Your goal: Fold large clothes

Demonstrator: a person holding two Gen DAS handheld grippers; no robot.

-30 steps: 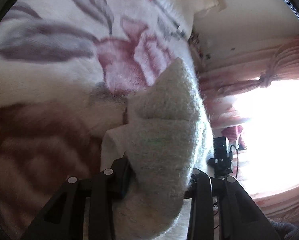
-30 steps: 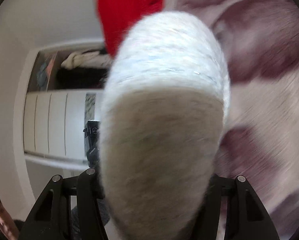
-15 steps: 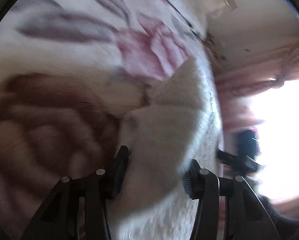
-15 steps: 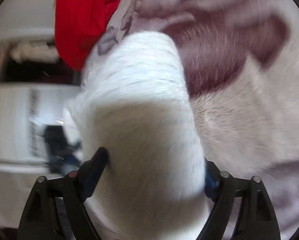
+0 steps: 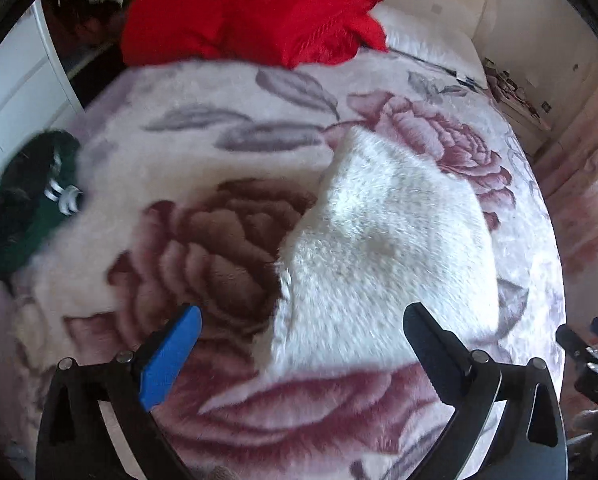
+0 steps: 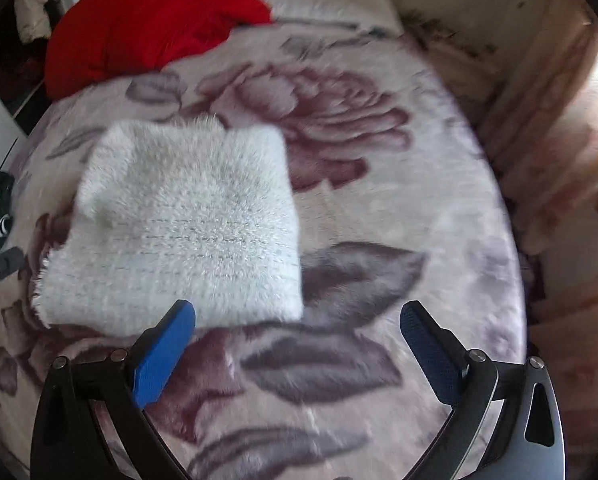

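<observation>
Sweater [image 5: 383,248] — white, fluffy, folded into a compact block — lies on the bed's floral blanket [image 5: 203,264], apparently set down as finished. Left tongs [image 5: 301,338] and right tongs [image 6: 297,330] hover above it, opening wide, nothing between them.

A fluffy white sweater [image 5: 383,248] lies on a cream blanket [image 5: 203,92] printed with big maroon and pink roses and grey leaves. A bright red garment [image 5: 255,8] sits at the far edge, and a dark green one [image 5: 27,204] with white stripes at the left. Each black claw has blue pads [image 6: 163,356].
</observation>
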